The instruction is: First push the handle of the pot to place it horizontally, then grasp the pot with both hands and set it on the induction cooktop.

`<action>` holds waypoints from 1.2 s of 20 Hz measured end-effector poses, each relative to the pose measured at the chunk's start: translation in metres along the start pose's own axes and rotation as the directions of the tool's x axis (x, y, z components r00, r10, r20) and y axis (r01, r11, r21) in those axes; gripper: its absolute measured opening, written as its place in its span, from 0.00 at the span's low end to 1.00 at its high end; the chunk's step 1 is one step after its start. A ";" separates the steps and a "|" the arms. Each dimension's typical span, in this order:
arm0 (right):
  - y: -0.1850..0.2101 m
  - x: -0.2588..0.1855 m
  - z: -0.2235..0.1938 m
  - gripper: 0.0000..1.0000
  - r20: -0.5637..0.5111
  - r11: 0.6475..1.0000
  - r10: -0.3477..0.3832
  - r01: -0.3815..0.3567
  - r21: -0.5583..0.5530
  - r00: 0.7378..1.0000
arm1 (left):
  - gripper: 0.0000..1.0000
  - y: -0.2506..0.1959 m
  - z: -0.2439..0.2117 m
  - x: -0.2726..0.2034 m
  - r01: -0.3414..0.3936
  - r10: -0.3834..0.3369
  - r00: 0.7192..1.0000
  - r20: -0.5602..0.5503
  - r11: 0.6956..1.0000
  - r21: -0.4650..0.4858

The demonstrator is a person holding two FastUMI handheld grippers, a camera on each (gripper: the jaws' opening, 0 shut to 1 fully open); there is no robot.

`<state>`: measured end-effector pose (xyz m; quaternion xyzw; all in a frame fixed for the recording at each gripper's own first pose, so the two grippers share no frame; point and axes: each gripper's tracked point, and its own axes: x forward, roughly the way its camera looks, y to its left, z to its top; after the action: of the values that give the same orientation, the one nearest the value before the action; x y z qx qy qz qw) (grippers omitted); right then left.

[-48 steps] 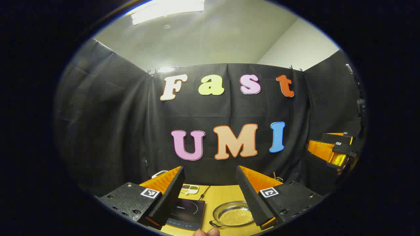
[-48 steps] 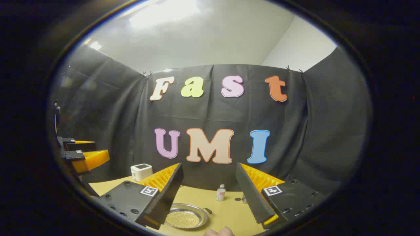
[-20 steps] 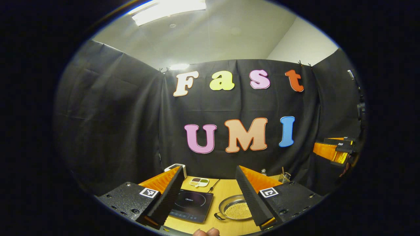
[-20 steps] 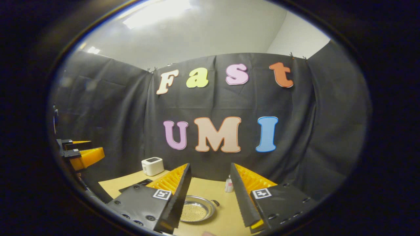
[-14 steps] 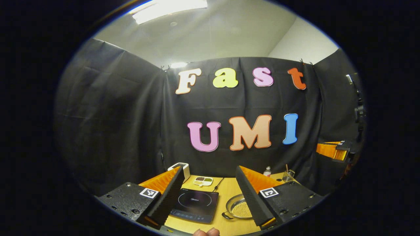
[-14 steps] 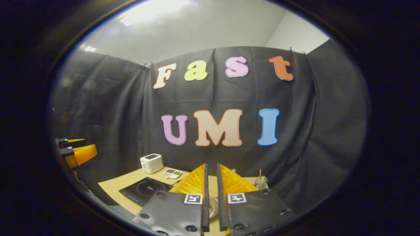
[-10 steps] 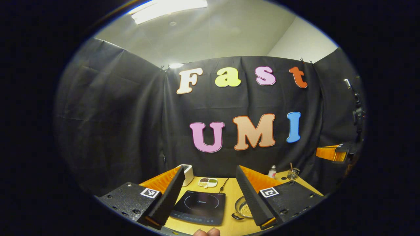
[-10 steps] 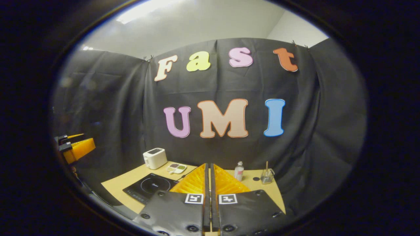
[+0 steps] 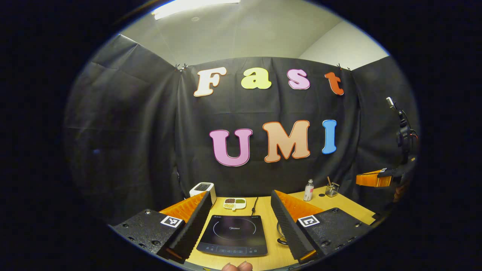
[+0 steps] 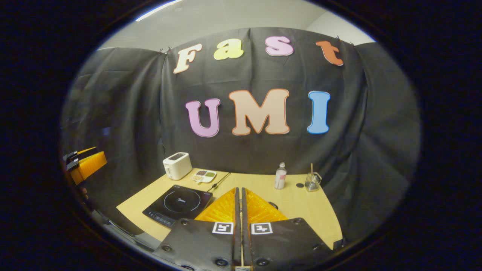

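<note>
In the left gripper view, the left gripper (image 9: pixel 239 222) is held above the near edge of the wooden table (image 9: pixel 263 209), level and facing the back wall, its 2 fingers spread wide with nothing between them. Going left to right between and behind them: a white toaster (image 9: pixel 202 188) at the back, a small divided dish (image 9: pixel 234 203) of grains, and the black induction cooktop (image 9: pixel 233 235) lying flat in the gap, with its cord (image 9: pixel 255 205) running back from it. Just right of the cooktop a sliver of the metal pot (image 9: pixel 280 231) and its dark handle peek out from behind the right finger; how the handle lies cannot be told. Farther right stand a small bottle (image 9: pixel 308 189) and a glass (image 9: pixel 331 190) with a stick in it. At the far right edge the right gripper (image 9: pixel 371 180) hangs beside the table, seen side-on.

The right gripper view shows more of the table from higher up. At the far left edge the left gripper (image 10: pixel 84 162) juts in. Then come the toaster (image 10: pixel 175 165), dish (image 10: pixel 204 175), cooktop (image 10: pixel 177 205), bottle (image 10: pixel 279 175) and glass (image 10: pixel 312 181). The right gripper (image 10: pixel 239 203) points down toward the table's middle with its 2 fingers pressed together, empty, hiding whatever lies behind them.
</note>
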<state>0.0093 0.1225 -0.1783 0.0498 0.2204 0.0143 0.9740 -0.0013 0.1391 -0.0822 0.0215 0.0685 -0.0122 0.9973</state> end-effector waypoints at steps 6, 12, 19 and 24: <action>0.022 0.036 -0.079 0.03 -0.208 0.998 0.043 -0.035 0.043 0.977 | 0.94 0.021 -0.029 0.021 -0.045 0.044 0.997 -0.068 0.999 -0.001; 0.048 0.069 -0.133 0.02 -0.323 0.992 0.121 -0.101 0.079 0.939 | 0.94 0.031 -0.026 0.063 -0.063 0.064 0.995 -0.073 0.998 0.014; 0.057 0.086 -0.196 0.00 -0.470 0.991 0.105 -0.051 0.125 0.876 | 0.96 0.035 -0.049 0.102 -0.005 0.004 0.995 -0.102 1.000 -0.007; 0.059 0.090 -0.245 0.00 -0.590 0.990 -0.033 0.107 0.091 0.807 | 0.94 0.053 -0.067 0.130 0.138 -0.135 0.984 -0.117 0.990 0.023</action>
<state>-0.0157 0.2082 -0.4306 0.0934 0.5123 -0.0202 0.8535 0.1194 0.1921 -0.1637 0.0328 0.1270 -0.0803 0.9881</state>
